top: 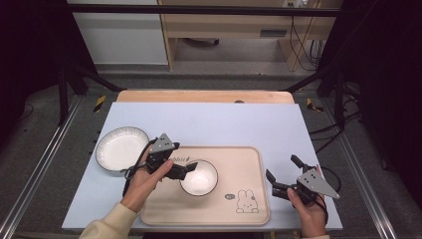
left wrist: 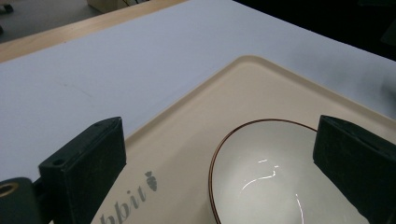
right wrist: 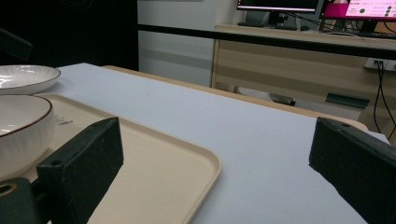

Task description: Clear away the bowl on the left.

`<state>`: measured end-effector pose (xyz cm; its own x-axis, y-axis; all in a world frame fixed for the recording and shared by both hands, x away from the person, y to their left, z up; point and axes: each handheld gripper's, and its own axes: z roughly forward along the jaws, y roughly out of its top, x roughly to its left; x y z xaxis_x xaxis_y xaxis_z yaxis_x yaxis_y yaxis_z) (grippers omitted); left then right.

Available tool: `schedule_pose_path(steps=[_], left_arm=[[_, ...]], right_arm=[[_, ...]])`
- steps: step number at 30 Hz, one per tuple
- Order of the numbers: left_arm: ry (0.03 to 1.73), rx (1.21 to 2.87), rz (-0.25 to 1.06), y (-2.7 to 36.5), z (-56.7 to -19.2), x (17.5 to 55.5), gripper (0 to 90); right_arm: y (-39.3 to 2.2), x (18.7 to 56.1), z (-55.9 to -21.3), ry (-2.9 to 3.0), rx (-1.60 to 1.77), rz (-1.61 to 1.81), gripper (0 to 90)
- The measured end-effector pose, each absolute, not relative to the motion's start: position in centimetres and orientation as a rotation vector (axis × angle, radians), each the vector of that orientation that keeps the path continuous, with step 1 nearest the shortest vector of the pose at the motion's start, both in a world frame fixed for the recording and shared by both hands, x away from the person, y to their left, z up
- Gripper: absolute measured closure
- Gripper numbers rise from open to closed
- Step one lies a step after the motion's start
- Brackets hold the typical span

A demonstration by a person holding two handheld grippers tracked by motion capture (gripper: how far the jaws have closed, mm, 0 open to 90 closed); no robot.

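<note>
Bowl: a white bowl (top: 198, 177) with a thin dark rim sits on the tray, left of its middle.
Tray: a beige tray (top: 249, 209) with a rabbit drawing (top: 247, 201) lies on the near part of the pale blue table cover (top: 224, 124).
Left gripper: the left gripper (top: 188, 167) is at the bowl's left rim, jaws apart; in the left gripper view the bowl (left wrist: 280, 177) lies between them.
Plate: a white ribbed plate (top: 122, 148) rests on the cover, left of the tray.
Right gripper: the right gripper (top: 282, 173) hovers just right of the tray, jaws wide apart, holding nothing.
</note>
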<state>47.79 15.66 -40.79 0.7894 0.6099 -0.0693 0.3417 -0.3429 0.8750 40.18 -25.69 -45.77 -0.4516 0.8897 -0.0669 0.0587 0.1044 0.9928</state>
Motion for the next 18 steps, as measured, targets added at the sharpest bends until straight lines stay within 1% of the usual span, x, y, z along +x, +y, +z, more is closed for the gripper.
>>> schedule_pose_path(steps=[13,18], left_arm=[[0.635,1.858,0.409,17.6,-39.1,46.9,2.9],[0.617,1.825,0.419,18.2,-38.7,46.5,2.9]], right_arm=[[-25.7,40.2,-45.8,1.642,0.947,1.431,3.1],[-25.7,40.2,-45.8,1.643,0.948,1.429,3.0]])
